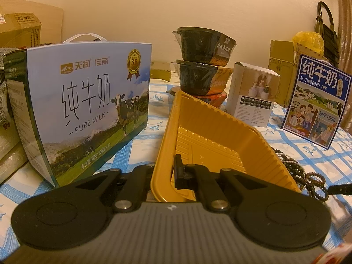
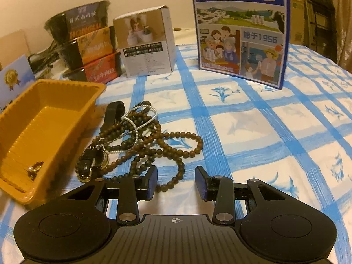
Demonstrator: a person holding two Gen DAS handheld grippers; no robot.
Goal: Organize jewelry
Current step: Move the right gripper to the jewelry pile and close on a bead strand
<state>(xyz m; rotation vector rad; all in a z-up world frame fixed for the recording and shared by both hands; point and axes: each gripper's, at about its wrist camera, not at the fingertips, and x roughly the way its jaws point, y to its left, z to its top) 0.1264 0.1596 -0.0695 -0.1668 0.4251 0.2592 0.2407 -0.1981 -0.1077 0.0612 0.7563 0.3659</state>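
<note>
My left gripper [image 1: 169, 176] is shut on the near wall of a yellow plastic tray [image 1: 211, 140] and holds it tilted. The tray also shows in the right wrist view [image 2: 44, 118], with a small gold piece [image 2: 34, 169] in its near corner. A tangle of brown bead necklaces [image 2: 154, 140], a pearl strand [image 2: 140, 114], a black clip [image 2: 113, 112] and a black-and-gold piece [image 2: 92, 162] lies on the cloth right of the tray. My right gripper [image 2: 176, 181] is open and empty, just in front of the beads. The beads show at the right in the left wrist view [image 1: 301, 169].
A blue-and-white checked cloth [image 2: 264, 132] covers the table. A pure-milk carton [image 1: 88, 114] stands left; stacked black bowls [image 1: 202, 61], a small white box [image 1: 253, 96] and a blue milk box [image 2: 239, 28] stand behind. Cardboard boxes [image 1: 283, 70] sit at the back.
</note>
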